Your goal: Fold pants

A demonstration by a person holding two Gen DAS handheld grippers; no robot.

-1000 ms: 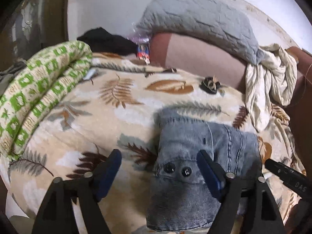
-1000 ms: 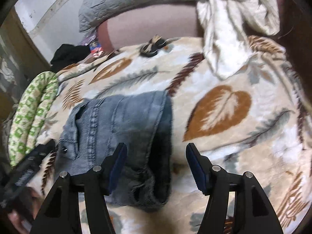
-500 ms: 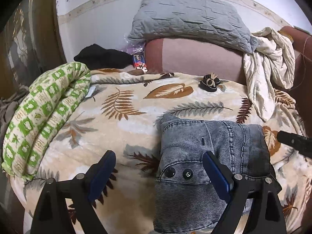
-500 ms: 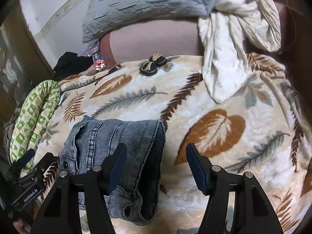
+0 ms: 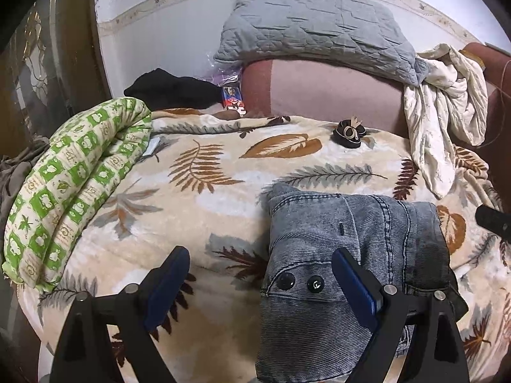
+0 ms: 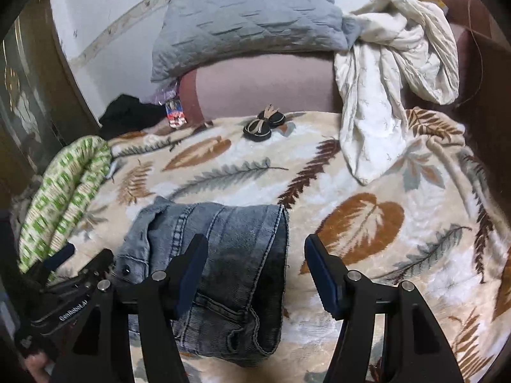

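Note:
The grey-blue denim pants (image 5: 348, 255) lie folded into a compact bundle on the leaf-print blanket (image 5: 204, 198), two black buttons facing up. My left gripper (image 5: 260, 274) is open and empty, held above the bundle's left edge. In the right wrist view the pants (image 6: 230, 249) lie low and left of centre. My right gripper (image 6: 255, 265) is open and empty, held above the bundle's right edge. The left gripper body (image 6: 64, 290) shows at the lower left of that view.
A rolled green-and-white quilt (image 5: 70, 185) lies at the left. A grey pillow (image 5: 313, 28) and cream cloth (image 5: 444, 102) sit at the back on a pink headboard cushion. Small black shoes (image 5: 349, 132) and dark clothing (image 5: 169, 89) lie at the far side.
Both grippers have pulled back and up from the folded pants, so more of the bed shows. The pants have stayed in place.

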